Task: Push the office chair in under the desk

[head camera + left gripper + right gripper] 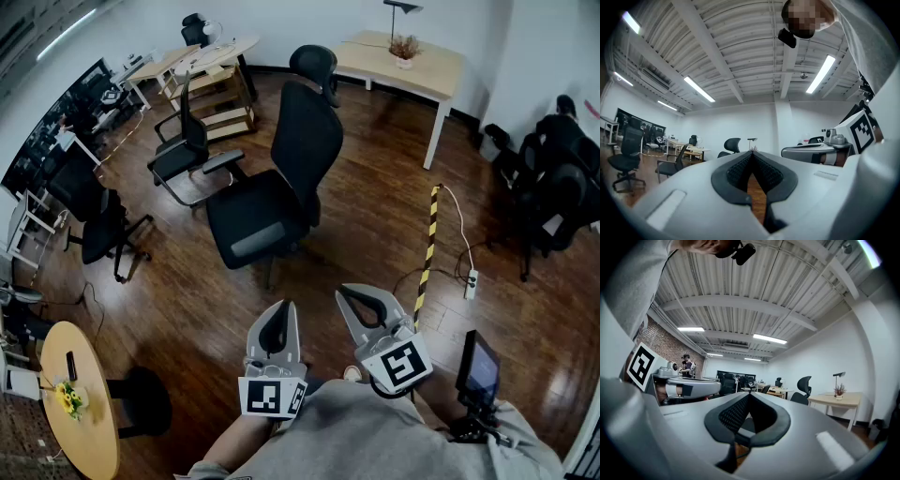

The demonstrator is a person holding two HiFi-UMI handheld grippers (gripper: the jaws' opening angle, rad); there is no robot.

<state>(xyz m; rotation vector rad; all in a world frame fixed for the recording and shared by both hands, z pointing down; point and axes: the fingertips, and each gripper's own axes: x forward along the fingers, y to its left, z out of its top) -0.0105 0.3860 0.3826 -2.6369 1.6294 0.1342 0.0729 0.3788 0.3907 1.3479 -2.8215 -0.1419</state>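
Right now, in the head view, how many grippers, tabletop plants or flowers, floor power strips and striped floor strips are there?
Grippers: 2, left gripper and right gripper
Tabletop plants or flowers: 2, potted plant and yellow flowers
Power strip: 1
Striped floor strip: 1
Total: 6

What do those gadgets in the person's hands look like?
The left gripper and right gripper are pale grey, tapering tongs lined with black ribbed pads. Each carries a white cube with black square markers. The person wears a grey top.
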